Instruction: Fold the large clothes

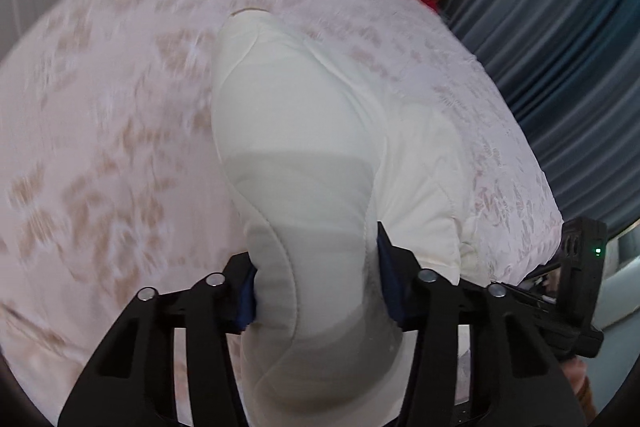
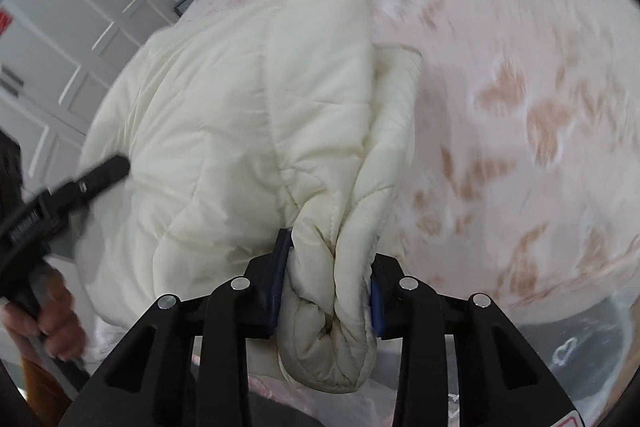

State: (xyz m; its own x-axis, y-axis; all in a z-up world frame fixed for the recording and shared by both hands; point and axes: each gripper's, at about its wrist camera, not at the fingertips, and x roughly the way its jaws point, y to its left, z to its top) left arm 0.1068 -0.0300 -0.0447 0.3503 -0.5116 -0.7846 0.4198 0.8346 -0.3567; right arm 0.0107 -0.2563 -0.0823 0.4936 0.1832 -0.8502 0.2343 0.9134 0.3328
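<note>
On pink floral bedspread [image 1: 100,115]: cream quilted jacket [image 2: 224,115], partly lifted. Left gripper [image 1: 316,283] clamps padded fold; right gripper [image 2: 328,287] clamps bunched edge, near side.

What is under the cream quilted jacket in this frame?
The cream quilted jacket lies over a pink bedspread with a tan floral pattern, which shows all around it. Whatever sits directly beneath the jacket is covered. Both grippers' jaws pinch its near edges.
</note>
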